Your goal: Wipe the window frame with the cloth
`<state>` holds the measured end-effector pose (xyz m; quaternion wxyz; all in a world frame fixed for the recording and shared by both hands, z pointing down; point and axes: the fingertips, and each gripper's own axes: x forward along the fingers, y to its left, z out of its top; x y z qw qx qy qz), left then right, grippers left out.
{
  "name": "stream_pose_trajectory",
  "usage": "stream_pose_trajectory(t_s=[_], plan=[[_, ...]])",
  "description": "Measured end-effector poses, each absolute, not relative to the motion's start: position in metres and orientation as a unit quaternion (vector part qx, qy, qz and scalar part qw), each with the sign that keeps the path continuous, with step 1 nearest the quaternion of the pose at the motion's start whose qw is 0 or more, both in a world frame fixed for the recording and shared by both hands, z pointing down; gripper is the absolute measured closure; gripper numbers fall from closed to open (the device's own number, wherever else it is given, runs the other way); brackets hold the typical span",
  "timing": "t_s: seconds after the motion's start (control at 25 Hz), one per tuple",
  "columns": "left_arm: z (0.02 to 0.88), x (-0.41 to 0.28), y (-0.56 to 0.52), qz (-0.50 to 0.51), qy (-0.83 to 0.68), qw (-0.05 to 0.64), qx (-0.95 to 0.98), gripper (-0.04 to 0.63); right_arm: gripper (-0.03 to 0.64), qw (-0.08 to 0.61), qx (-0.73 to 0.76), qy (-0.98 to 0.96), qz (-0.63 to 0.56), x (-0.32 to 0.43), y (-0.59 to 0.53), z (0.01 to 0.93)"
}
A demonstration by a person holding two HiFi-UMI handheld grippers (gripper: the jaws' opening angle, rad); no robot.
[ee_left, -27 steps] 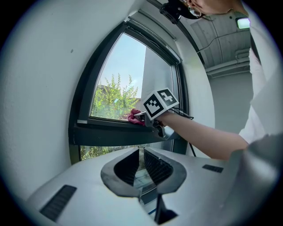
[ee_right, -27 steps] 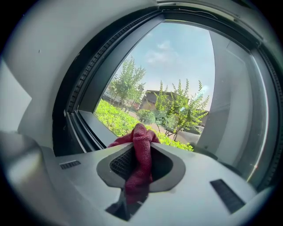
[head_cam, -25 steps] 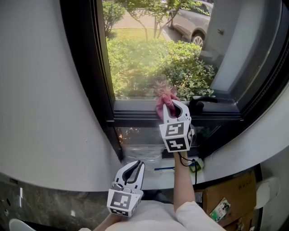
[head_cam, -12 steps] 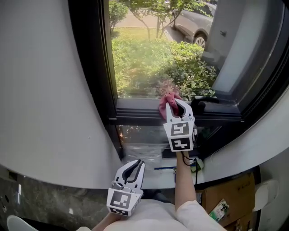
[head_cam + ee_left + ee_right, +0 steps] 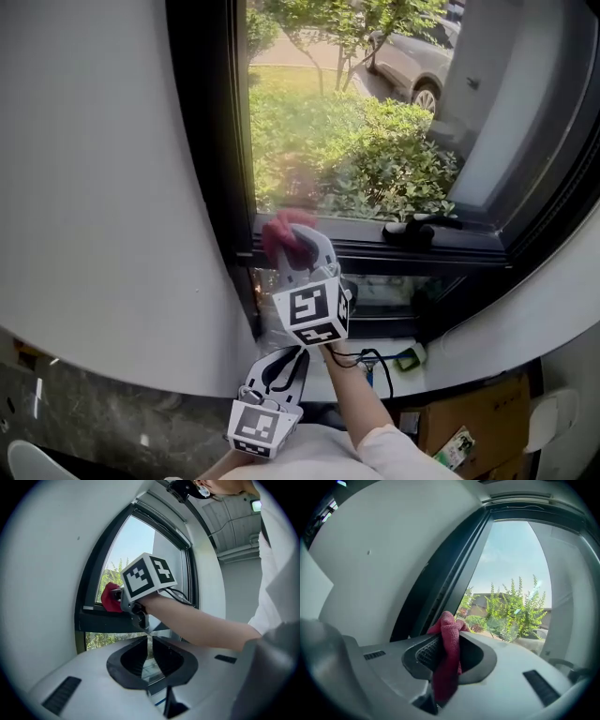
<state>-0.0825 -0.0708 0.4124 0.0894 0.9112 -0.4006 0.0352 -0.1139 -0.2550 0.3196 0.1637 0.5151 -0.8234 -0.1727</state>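
**Head view.** The right gripper [image 5: 302, 246] is up at the window frame [image 5: 412, 251], near its lower left corner. Its jaws are clamped on a red cloth [image 5: 283, 232], which is bunched just past the tips and blurred, so contact with the frame is unclear. The left gripper [image 5: 283, 361] is low, beneath the right one and well apart from the frame.

**Left gripper view.** The left gripper's jaws are drawn together with only a thin slit between the pads, and nothing is in them. Ahead and above is the right gripper's marker cube [image 5: 147, 576]. The cloth [image 5: 108, 597] pokes out beyond it at the dark frame.

**Right gripper view.** The pads pinch the cloth [image 5: 449, 653], which has a coarse weave. A crumpled knob stands above the tips and a tail hangs down between the jaws. The frame's dark upright [image 5: 440, 583] is just beyond, left of the tips. Shrubs [image 5: 511, 611] are outside, ahead and to the right.
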Motion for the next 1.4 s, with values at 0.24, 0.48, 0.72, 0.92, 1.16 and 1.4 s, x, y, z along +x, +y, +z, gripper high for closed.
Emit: stream_pose_trajectory(t_s=[0.24,0.48,0.72,0.92,1.16,1.4], plan=[[0.414,-0.087,-0.069,0.036,-0.405,0.092,0.909,0.554,0.543,0.208,0.501,-0.816,-0.199,-0.146,-0.262,0.335],[0.415,-0.085,-0.069,0.035,-0.405,0.093,0.909,0.554,0.542,0.238,0.502,-0.800,-0.226,-0.148,-0.264,0.347],[0.415,-0.085,-0.069,0.032,-0.411,0.094,0.906,0.554,0.543,0.236,0.505,-0.800,-0.222,-0.145,-0.264,0.348],[0.416,-0.090,-0.070,0.027,-0.418,0.096,0.903,0.554,0.543,0.237,0.507,-0.799,-0.222,-0.144,-0.265,0.348],[0.420,-0.095,-0.069,0.034,-0.428,0.100,0.897,0.554,0.543,0.244,0.515,-0.789,-0.230,-0.134,-0.263,0.349],[0.417,-0.089,-0.067,0.030,-0.422,0.100,0.900,0.554,0.543,0.245,0.519,-0.787,-0.227,-0.125,-0.262,0.349]])
